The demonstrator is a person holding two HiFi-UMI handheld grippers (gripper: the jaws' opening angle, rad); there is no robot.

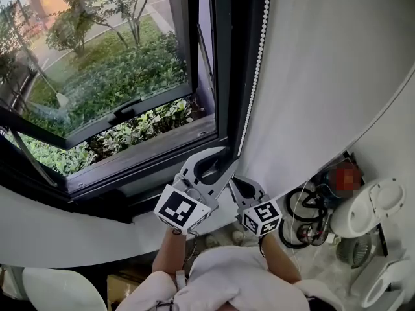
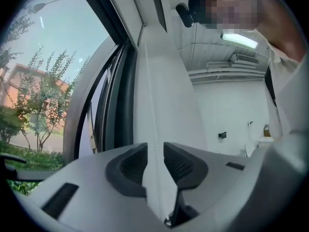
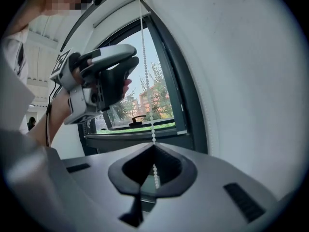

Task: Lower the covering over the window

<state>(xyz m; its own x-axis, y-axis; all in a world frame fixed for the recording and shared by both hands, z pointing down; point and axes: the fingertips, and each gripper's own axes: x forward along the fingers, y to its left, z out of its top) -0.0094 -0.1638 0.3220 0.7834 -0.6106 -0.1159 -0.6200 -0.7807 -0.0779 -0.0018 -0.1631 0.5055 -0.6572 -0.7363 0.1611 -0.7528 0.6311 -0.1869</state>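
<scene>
The person's white sleeves (image 1: 240, 280) fill 6 o'clock of the head view, and both tools reach from them toward the dark-framed window (image 1: 222, 76). The right gripper (image 3: 154, 146) has its jaws together, pinched on the white beaded pull chain (image 3: 145, 57), which runs taut from the tips up to 12 o'clock. The left gripper (image 2: 155, 149) sits higher, at 10 o'clock in the right gripper view. Its jaws stand apart, pads pressing nothing, and a thin pale line that I take for the chain passes between them. The covering seems to be rolled up at the window head, perhaps the pale bar (image 3: 116, 14) at 11 o'clock, with the glass bare. This looks like a hand-over-hand pull: the left should close squarely on the beads before the right lets go, then draw straight down along the chain rather than sideways, so the beads don't skip
</scene>
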